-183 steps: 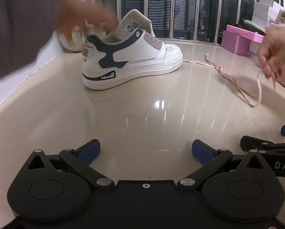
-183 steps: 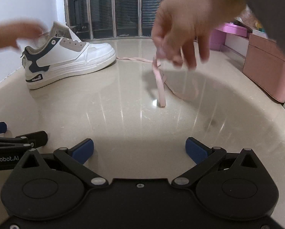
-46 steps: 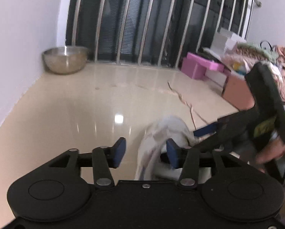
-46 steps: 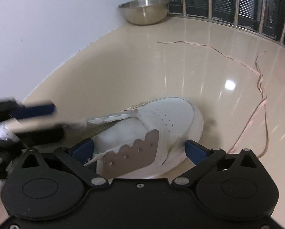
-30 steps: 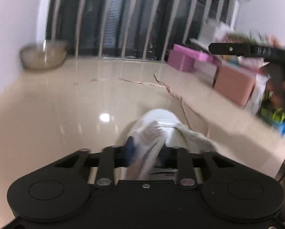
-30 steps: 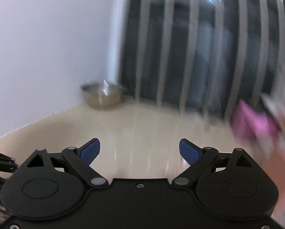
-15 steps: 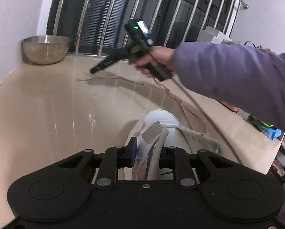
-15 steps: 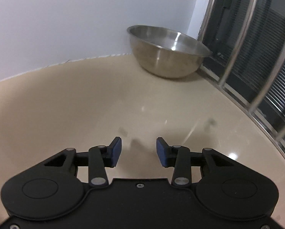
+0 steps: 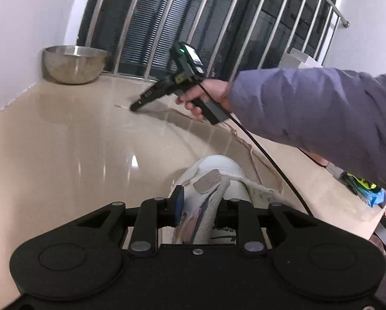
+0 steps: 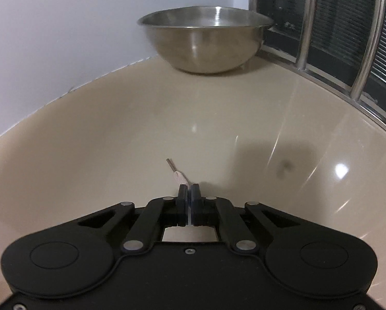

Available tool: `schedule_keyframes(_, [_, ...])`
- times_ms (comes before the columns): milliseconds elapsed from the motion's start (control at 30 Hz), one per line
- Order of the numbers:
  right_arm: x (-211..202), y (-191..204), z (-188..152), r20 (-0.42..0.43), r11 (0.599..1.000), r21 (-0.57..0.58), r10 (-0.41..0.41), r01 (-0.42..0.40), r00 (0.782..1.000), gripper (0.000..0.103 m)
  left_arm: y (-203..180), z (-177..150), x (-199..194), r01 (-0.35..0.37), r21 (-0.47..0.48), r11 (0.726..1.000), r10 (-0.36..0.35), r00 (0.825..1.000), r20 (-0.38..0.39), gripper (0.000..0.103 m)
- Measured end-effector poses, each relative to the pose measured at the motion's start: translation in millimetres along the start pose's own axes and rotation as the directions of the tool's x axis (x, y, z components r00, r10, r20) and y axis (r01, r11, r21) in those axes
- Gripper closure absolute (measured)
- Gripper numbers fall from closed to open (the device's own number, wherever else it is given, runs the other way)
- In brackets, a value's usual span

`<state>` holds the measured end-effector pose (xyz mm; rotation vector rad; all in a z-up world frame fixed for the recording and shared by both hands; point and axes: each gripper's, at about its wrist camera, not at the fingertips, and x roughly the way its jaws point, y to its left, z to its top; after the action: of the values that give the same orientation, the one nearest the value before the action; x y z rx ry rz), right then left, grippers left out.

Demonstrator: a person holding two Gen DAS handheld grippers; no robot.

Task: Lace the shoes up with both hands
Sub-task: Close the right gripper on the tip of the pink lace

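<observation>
The left claw [image 9: 202, 206] is clamped on the tongue and collar of the white shoe [image 9: 220, 170], which sits on the glossy beige worktop [image 9: 63, 155] with its toe pointing away toward the window bars [image 9: 193, 20]. Just beyond the shoe and to its right, the pink lace [image 9: 252, 155] trails across the worktop toward the far side. Farther from the shoe, a hand [image 9: 211, 94] in a purple sleeve [image 9: 309, 108] holds the right claw [image 10: 189, 193] tipped down onto the worktop; its jaws are together, pinching the lace near its end, so that the tip [image 10: 176, 171] sticks out in front of them. Beyond that, in the far left corner from the shoe, a steel bowl [image 10: 205, 41] stands against the white wall [image 10: 50, 38]. Metal bars over dark louvres close the far edge. Right of the shoe, past the worktop's edge, lies blurred clutter.
</observation>
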<state>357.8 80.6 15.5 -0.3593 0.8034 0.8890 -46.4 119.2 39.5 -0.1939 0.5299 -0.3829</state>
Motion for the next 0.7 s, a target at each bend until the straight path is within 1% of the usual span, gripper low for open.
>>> schedule_keyframes(67, [-15.2,10.5,-8.9,0.026,0.998,-0.045,-0.035,0.037,0.999,0.103,-6.5,-1.8,-8.9,-0.014,0.015,1.000,0.014,1.000,0.015,0.080])
schedule_keyframes(133, [-49.7,13.2,-18.5,0.118,0.999,-0.009,-0.037,0.039,0.992,0.103,-11.7,-2.6,-20.8,-0.030,0.019,0.999,0.029,0.999,0.028,0.080])
schedule_keyframes(167, [-74.6,15.4,-26.1,0.187,1.000,0.016,-0.021,0.018,0.982,0.103,-12.8,-3.0,-28.4,-0.031,-0.005,1.000,0.031,0.999,0.035,0.079])
schedule_keyframes(200, [-99.5,17.6,-33.8,0.256,0.999,0.039,-0.005,-0.005,0.967,0.103,-13.4,-3.9,-36.0,-0.031,-0.036,0.999,0.033,0.998,0.047,0.075])
schedule_keyframes(233, [-124.3,20.0,-41.7,0.322,0.998,0.059,0.007,-0.028,0.947,0.103,-12.5,-4.5,-42.8,-0.023,-0.079,0.997,0.028,0.997,0.065,0.072])
schedule_keyframes(267, [-147.7,26.0,-53.3,0.365,0.998,0.055,0.014,-0.036,0.931,0.103,-11.2,-5.0,-49.4,-0.010,-0.124,0.992,0.021,0.996,0.085,0.069])
schedule_keyframes(300, [-170.9,32.2,-65.1,0.406,0.998,0.050,0.020,-0.044,0.914,0.103,-10.0,-5.5,-56.0,0.003,-0.169,0.986,0.015,0.994,0.105,0.069])
schedule_keyframes(367, [-212.0,52.4,-95.0,0.478,0.997,0.051,0.032,-0.064,0.878,0.103,-14.8,-0.4,-65.3,0.051,-0.231,0.972,-0.008,0.983,0.181,0.069])
schedule_keyframes(433, [-253.0,72.6,-125.0,0.547,0.995,0.050,0.043,-0.084,0.836,0.103,-22.5,7.6,-70.0,0.086,-0.285,0.954,-0.014,0.969,0.247,0.067])
schedule_keyframes(467, [-271.0,85.1,-143.3,0.575,0.993,0.059,0.051,-0.103,0.817,0.103,-26.6,13.2,-70.2,0.113,-0.315,0.942,-0.025,0.962,0.272,0.067])
schedule_keyframes(533, [-298.5,116.3,-179.6,0.620,0.991,0.059,0.056,-0.117,0.783,0.103,-35.3,24.0,-66.8,0.186,-0.346,0.920,-0.077,0.949,0.305,0.067])
schedule_keyframes(567, [-312.0,131.9,-197.8,0.641,0.990,0.060,0.058,-0.125,0.765,0.103,-40.1,26.8,-63.2,0.218,-0.353,0.910,-0.108,0.946,0.307,0.066])
schedule_keyframes(633, [-330.6,161.1,-233.4,0.671,0.988,0.068,0.059,-0.141,0.739,0.103,-49.8,31.4,-54.9,0.281,-0.365,0.888,-0.171,0.937,0.304,0.055])
schedule_keyframes(667, [-340.1,176.9,-248.7,0.679,0.987,0.080,0.051,-0.143,0.733,0.103,-54.7,33.7,-50.7,0.311,-0.371,0.875,-0.203,0.931,0.303,0.046])
schedule_keyframes(700, [-346.1,188.7,-262.1,0.688,0.984,0.097,0.041,-0.147,0.725,0.103,-59.1,34.0,-46.1,0.331,-0.376,0.866,-0.227,0.928,0.295,0.045])
